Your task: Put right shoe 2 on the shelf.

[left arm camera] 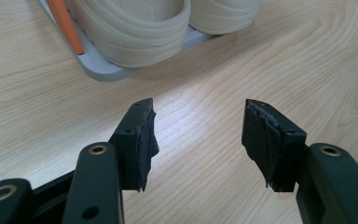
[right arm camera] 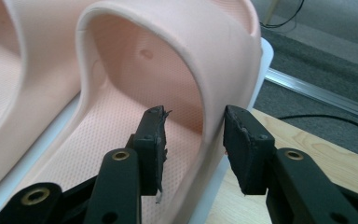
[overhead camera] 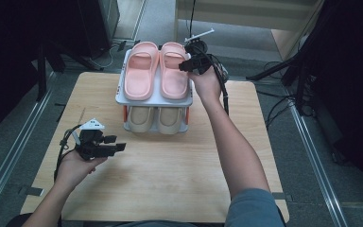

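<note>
High view: beige slippers [overhead camera: 155,119] beneath pink slippers [overhead camera: 157,71].

grey floor [overhead camera: 9,142] — pale wooden table [overhead camera: 170,179] — dark surroundings

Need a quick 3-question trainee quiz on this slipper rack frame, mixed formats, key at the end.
1. True or false: the right tongs straddle the side wall of a pink slipper on the rack's top shelf.
2. Which pair sits on the lower shelf? A pink slippers, B beige slippers, C black shoes.
3. Fill in: the left tongs hang open over the bare wooden ____.

Key: 1 true; 2 B; 3 table.
</note>
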